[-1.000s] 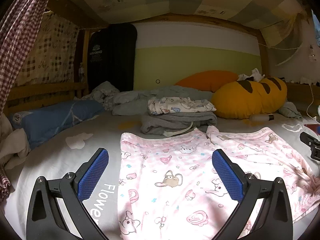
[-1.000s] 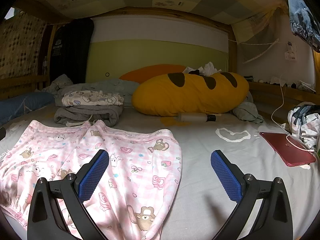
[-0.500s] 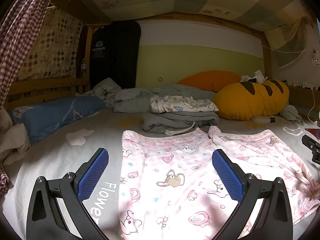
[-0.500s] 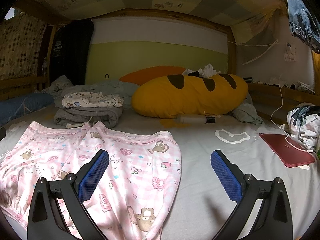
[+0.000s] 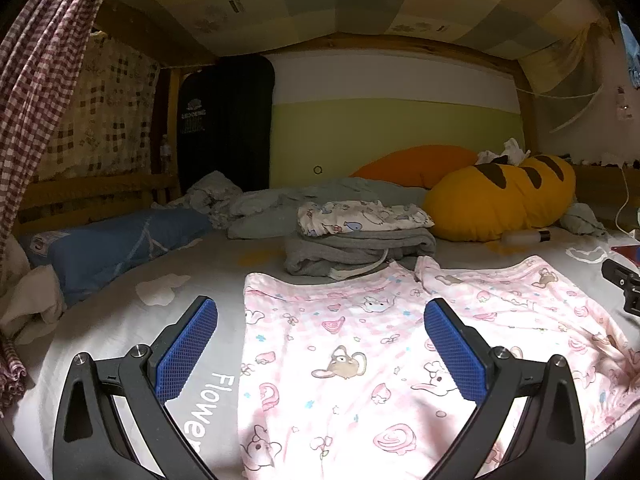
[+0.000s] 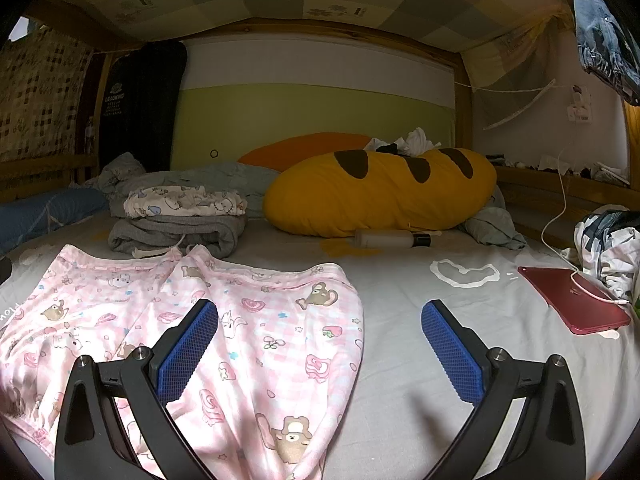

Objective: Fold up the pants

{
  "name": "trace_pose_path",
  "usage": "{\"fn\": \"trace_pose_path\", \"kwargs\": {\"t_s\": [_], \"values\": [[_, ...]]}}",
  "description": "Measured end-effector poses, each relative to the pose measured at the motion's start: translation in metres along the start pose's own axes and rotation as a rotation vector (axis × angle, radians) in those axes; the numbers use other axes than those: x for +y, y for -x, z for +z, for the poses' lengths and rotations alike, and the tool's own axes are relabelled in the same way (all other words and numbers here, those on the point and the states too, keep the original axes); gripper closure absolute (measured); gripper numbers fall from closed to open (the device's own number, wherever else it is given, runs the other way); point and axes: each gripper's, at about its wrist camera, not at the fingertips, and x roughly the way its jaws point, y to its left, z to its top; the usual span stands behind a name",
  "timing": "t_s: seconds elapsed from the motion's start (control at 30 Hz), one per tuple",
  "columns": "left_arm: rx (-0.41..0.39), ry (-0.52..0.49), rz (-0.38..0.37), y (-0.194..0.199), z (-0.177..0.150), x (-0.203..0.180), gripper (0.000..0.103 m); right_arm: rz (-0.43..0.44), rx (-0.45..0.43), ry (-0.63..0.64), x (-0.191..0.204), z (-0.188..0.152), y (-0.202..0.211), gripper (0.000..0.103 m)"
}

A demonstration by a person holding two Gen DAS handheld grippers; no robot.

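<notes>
Pink cartoon-print pants lie spread flat on the grey bed sheet, both legs side by side. My left gripper hovers open over the pants' left edge, its left blue pad above the sheet and its right pad above the fabric. My right gripper is open over the pants' right edge, with the left pad over fabric and the right pad over bare sheet. Neither holds anything. The right gripper's black tip shows at the left view's right edge.
A folded stack of grey and patterned clothes sits just beyond the pants. A yellow bread-shaped pillow, a bottle, a red tablet with cable, a blue pillow and crumpled clothes ring the bed.
Both views have tilted slightly upward and drawn back a little; the pants sit lower in frame. Both grippers stay open and the pants have not moved.
</notes>
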Motion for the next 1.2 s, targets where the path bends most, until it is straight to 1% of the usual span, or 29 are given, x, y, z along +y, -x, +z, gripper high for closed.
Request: {"fn": "trace_pose_path", "kwargs": {"t_s": [0.9,1.07,1.2], "values": [[0.006,0.017,-0.002,-0.001,0.001,-0.001,0.0,-0.001,-0.001,-0.015,-0.002,0.001,0.002,0.001],[-0.012,0.004,0.033,0.0,0.004,-0.003,0.0,0.004,-0.007,-0.041,-0.007,0.004,0.003,0.001],[-0.031,0.017,0.037,0.004,0.008,0.001,0.0,0.005,-0.012,-0.051,-0.01,0.005,0.003,0.001]]}}
